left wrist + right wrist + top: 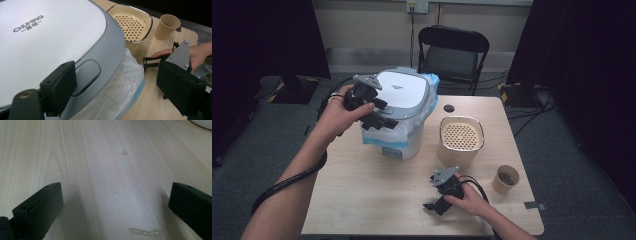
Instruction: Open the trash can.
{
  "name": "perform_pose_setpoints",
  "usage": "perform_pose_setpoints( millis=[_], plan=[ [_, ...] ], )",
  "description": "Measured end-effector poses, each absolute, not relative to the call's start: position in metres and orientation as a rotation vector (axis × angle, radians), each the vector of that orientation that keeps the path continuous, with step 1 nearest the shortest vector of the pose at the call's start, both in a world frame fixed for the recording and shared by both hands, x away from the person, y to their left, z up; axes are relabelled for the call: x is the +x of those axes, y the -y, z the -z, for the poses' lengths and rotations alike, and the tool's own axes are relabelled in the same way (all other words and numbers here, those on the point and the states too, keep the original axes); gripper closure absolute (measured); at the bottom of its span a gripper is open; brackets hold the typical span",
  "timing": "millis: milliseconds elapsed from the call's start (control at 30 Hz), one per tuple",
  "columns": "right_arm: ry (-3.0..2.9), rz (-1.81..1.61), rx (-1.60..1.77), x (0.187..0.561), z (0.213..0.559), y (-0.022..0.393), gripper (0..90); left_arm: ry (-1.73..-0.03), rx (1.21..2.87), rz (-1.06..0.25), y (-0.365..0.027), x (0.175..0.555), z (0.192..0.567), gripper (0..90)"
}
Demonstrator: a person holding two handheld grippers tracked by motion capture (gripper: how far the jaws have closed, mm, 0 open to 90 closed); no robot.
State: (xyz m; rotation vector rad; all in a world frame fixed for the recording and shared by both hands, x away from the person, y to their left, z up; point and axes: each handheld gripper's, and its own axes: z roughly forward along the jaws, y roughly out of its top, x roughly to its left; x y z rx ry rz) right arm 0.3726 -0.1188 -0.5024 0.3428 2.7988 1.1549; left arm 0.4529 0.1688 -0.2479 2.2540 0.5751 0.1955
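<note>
While the left gripper (373, 111) hangs at the bin lid's (404, 90) front edge, jaws spread wide and empty, the right gripper (438, 200) rests low over the table (362, 190), jaws likewise wide.

your pale wooden table (362, 200) carries a white bin with grey lid (404, 92), a cream perforated container (461, 137), a brown paper cup (505, 178) and a small black disc (449, 108).

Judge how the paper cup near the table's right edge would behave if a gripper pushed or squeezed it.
The paper cup looks thin-walled and light, so it would probably slide or tip when nudged. Its open top suggests that it would crush under a firm squeeze.
</note>
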Motion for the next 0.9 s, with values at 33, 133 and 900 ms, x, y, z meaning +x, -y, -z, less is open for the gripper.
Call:
perform_pose_setpoints(
  millis=[33, 133, 900],
  plan=[
    [-2.798, -1.156, 0.342, 0.3727, 0.5024, 0.1188, 0.0, -0.582, 2.239, -0.193, -0.1687, 0.4532, 0.2485, 16.0],
    [-2.798, -1.156, 0.341, 0.3727, 0.5024, 0.1188, 0.0, -0.586, 2.235, -0.187, -0.1699, 0.4537, 0.2487, 15.9],
    [-2.798, -1.156, 0.342, 0.3727, 0.5024, 0.1188, 0.0, -0.572, 2.23, -0.175, -0.1707, 0.4537, 0.2504, 15.4]
  ],
)
